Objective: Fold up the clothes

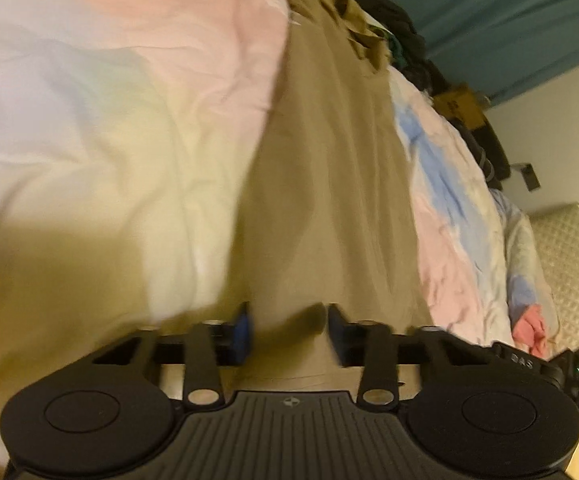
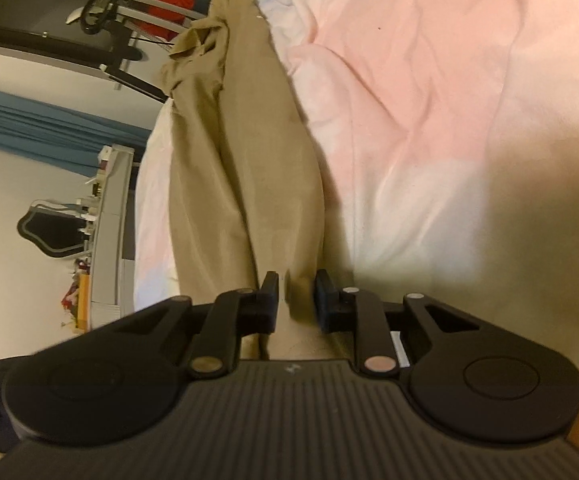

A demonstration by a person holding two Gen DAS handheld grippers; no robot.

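Left gripper (image 1: 288, 330): jaws parted over trousers (image 1: 329, 184) | right gripper (image 2: 297, 300): narrowed around near hem, grip unconfirmed | trousers: lengthwise on bedsheet (image 1: 109, 140) | progress: legs together, cross-folds remain.

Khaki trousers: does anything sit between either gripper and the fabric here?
Nothing visible does. The khaki trousers lie stretched along the pastel bedspread, and their near end runs right between the fingers of the left gripper and the right gripper.
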